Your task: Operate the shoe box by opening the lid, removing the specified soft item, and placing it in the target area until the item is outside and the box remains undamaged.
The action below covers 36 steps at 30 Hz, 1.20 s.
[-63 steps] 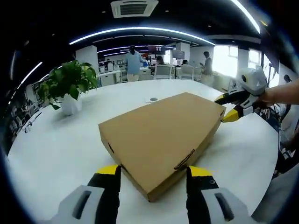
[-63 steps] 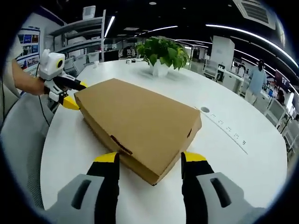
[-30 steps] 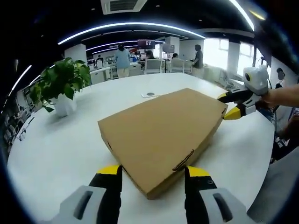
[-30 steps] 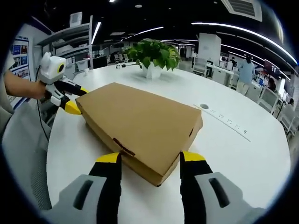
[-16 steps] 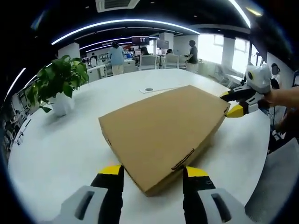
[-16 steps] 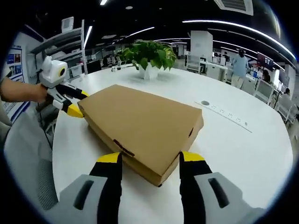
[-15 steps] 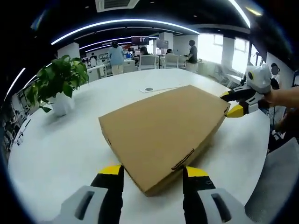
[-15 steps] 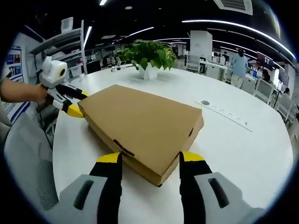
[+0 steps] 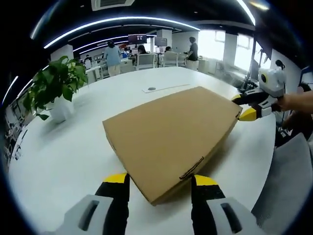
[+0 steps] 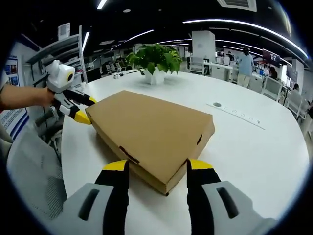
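Observation:
A shut brown cardboard shoe box [image 9: 168, 134] lies flat on the white table [image 9: 58, 152]. My left gripper [image 9: 160, 182] is open, its yellow-tipped jaws standing either side of the box's near corner. At the far right corner my right gripper [image 9: 246, 106] is held by a hand, one jaw above the lid edge and one below. In the right gripper view the same box [image 10: 151, 129] lies ahead, with my right gripper [image 10: 156, 169] open astride its near corner and my left gripper [image 10: 78, 110] at the far left corner. The box's contents are hidden.
A potted green plant [image 9: 54, 88] stands on the table to the left, and it shows as the plant [image 10: 154, 58] behind the box. A grey chair [image 9: 288, 181] stands at the table's right edge. A round socket [image 10: 217, 104] sits in the tabletop. People stand far back in the office.
Both views have tilted a little with the hands. The box stays shut and in place, and each gripper keeps its spot at its own corner.

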Each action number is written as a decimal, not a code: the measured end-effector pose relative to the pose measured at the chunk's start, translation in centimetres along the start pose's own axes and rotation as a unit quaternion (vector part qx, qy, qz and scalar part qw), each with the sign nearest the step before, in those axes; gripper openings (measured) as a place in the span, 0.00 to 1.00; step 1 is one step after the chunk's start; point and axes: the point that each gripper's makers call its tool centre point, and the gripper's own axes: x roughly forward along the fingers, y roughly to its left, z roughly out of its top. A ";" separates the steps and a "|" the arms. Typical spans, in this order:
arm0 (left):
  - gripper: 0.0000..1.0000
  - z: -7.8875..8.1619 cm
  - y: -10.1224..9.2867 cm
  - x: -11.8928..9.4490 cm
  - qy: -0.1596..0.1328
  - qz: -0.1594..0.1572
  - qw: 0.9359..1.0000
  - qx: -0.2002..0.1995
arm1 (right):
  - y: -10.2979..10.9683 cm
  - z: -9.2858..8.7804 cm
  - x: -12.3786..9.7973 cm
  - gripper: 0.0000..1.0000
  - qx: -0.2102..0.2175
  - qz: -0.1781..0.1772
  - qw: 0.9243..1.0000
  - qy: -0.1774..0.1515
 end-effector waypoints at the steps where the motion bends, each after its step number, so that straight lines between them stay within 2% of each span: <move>1: 0.50 -0.1 0.1 -0.1 0.001 -0.002 1.000 0.001 | 0.1 0.0 0.0 0.42 0.000 0.000 1.000 0.000; 11: 0.49 -1.4 1.0 -1.4 0.008 -0.018 1.000 0.004 | 2.8 -0.5 -0.3 0.40 -0.003 0.000 1.000 0.003; 20: 0.49 -2.3 1.4 -2.5 0.017 -0.030 0.999 0.017 | 4.9 -1.1 -0.8 0.37 -0.026 0.001 1.000 0.006; 36: 0.48 -4.1 1.1 -4.7 0.022 -0.030 0.999 0.011 | 7.8 -1.5 -1.3 0.39 -0.015 0.011 1.000 -0.004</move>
